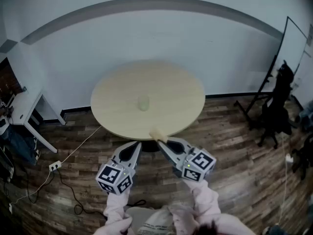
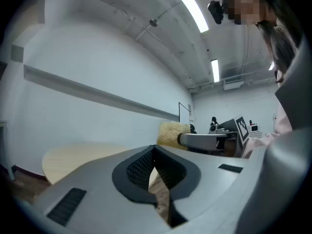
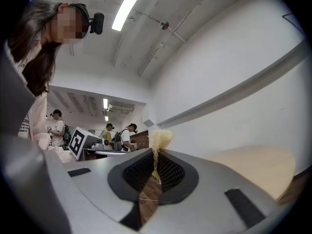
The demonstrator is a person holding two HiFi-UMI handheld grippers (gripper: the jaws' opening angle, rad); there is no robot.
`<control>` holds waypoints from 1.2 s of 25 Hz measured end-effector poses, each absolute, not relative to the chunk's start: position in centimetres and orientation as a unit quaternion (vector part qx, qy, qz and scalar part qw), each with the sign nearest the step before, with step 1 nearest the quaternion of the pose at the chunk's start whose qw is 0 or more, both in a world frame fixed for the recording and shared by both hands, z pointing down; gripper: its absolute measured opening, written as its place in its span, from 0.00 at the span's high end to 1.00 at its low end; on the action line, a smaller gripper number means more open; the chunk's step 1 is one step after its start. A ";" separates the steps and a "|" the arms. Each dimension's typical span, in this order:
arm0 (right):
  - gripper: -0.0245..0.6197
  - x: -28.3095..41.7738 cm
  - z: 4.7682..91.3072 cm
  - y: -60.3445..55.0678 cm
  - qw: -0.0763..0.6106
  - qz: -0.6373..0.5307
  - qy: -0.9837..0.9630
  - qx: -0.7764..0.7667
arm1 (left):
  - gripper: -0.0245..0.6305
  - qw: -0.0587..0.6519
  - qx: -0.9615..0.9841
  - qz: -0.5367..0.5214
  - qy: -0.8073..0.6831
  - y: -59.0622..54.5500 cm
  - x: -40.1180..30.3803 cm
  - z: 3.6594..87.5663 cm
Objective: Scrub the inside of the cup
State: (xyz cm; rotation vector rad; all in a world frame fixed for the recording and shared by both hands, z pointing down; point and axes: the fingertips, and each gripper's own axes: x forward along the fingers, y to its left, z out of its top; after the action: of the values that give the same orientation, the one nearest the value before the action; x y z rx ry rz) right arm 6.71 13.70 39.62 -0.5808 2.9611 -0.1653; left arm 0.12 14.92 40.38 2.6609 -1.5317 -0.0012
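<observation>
At the round table's (image 1: pixel 112 112) near edge, left gripper (image 1: pixel 138 144) shut, empty; right gripper (image 1: pixel 160 141) clamps fibrous scrubber (image 1: pixel 157 133); cup (image 1: pixel 143 103) mid-table.

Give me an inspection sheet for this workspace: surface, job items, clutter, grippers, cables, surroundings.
Surface: round pale wooden table, top looks dry.
Job's things: cup upright near the table's middle; yellowish fibrous scrubber over the near edge.
Clutter: nothing seen.
Grippers: left gripper jaws together, nothing between them; right gripper closed on the scrubber, away from the cup.
Cables: power strip and cable on the floor to the left.
Surroundings: wood-plank floor, white wall, white desk to the left, black stand to the right.
</observation>
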 end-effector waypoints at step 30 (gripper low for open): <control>0.92 6.7 40.9 11.4 0.064 -0.085 0.981 -0.162 | 0.96 0.053 0.845 0.008 -0.532 14.0 -0.4 42.0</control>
State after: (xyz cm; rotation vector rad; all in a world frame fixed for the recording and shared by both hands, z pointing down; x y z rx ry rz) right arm 6.66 11.39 40.89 -0.4883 2.9632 -0.2555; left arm -0.40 14.04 42.01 2.5681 -1.6185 0.0253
